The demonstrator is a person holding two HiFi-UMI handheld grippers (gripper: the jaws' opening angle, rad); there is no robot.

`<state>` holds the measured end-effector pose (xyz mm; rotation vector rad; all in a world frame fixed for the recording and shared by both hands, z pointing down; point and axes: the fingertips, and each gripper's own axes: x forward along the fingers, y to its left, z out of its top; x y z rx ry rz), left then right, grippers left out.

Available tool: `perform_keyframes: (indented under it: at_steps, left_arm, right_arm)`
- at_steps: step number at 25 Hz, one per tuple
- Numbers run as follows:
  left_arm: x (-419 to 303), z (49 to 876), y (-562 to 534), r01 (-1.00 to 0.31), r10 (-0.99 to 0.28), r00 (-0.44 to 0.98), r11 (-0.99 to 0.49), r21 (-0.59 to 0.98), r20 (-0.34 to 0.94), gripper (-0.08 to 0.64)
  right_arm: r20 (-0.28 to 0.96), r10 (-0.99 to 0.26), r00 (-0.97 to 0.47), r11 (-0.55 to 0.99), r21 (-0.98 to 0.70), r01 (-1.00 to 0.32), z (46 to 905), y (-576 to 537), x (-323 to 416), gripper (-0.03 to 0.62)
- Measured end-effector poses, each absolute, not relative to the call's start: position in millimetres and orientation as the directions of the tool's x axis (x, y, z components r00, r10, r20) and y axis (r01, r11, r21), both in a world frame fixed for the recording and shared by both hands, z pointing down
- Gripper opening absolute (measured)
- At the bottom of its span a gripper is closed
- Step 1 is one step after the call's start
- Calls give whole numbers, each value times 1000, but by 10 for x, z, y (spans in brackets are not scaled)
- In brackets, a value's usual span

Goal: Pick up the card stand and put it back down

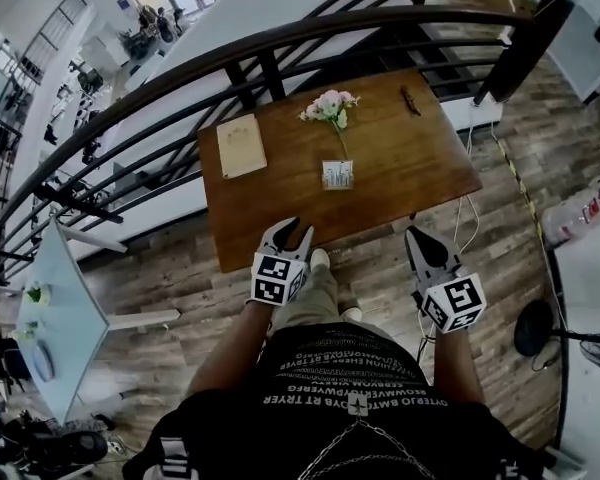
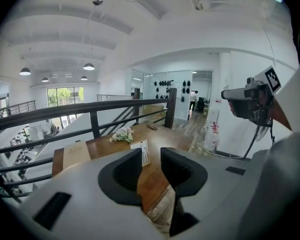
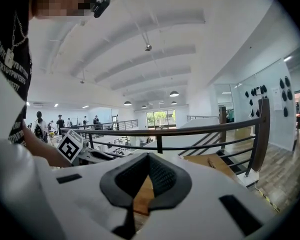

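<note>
Card stand (image 1: pixel 337 175): upright near the middle of the table (image 1: pixel 430 173), at 6 o'clock from the flowers (image 1: pixel 330 108).
Left gripper (image 1: pixel 288 234): jaws apart, empty; stand at its 1 o'clock, well apart.
Right gripper (image 1: pixel 420 238): jaws closed together, nothing held.
Handling: judged light, stiff, slick-faced, easily tipped.
Hold: pinch both faces near the upper edge.

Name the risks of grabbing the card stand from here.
The small white card stand stands close in front of the pink flower bouquet; the open left gripper could overshoot and knock the flowers. The stand looks light and upright, so one jaw touching first may tip it.
</note>
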<state>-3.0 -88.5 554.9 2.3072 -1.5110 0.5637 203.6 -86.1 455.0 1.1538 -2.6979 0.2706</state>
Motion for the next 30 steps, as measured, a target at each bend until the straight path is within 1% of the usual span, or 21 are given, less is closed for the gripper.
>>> perform_keyframes:
  at_steps: [12, 19, 30]
  left_arm:
    - [-13, 6083, -1529, -906, -751, 387, -418, 69, 535, 124]
    - [-68, 6462, -1896, -900, -719, 391, -429, 76, 574, 124]
    - [-169, 7239, -2336, -863, -623, 437, -494, 106, 649, 133]
  right_arm:
    - [297, -678, -672, 681, -90, -727, 4616, -1326, 1835, 14]
    - [341, -647, -682, 705, -75, -705, 4684, -1572, 1613, 14]
    - [389, -629, -673, 703, -84, -706, 4846, -1924, 1422, 14]
